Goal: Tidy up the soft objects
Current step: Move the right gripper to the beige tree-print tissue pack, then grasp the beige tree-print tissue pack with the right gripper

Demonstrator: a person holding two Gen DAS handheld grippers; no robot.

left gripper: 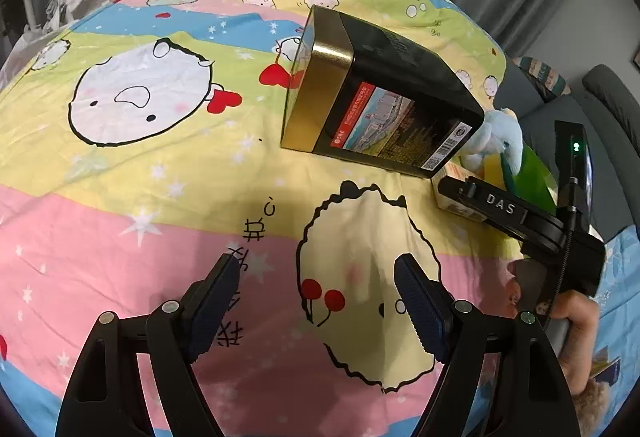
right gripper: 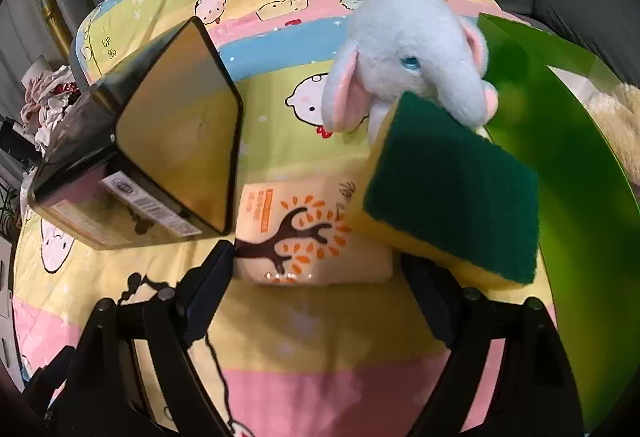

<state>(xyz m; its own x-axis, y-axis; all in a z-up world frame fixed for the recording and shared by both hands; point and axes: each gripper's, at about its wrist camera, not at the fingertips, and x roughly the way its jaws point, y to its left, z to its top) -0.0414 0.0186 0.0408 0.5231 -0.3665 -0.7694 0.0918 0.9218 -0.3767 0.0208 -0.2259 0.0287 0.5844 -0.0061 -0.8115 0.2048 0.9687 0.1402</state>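
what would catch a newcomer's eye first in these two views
The pale blue plush elephant, its trunk on a green-and-yellow sponge, beside a green bin. Left of them lies a black-and-gold tin, all on a cartoon-print bedspread.

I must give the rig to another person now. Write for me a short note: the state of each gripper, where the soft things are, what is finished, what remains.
Left gripper: open, empty, above the bare quilt.
Right gripper: open, holding nothing, fingers either side of the near end of the tissue pack, not gripping it.
Things: the sponge leans over the tissue pack, under the plush elephant's trunk. The green tray is to their right, the black-and-gold tin to their left.
Done: nothing visibly sorted.
Left: pack, sponge and elephant all still to be put away.
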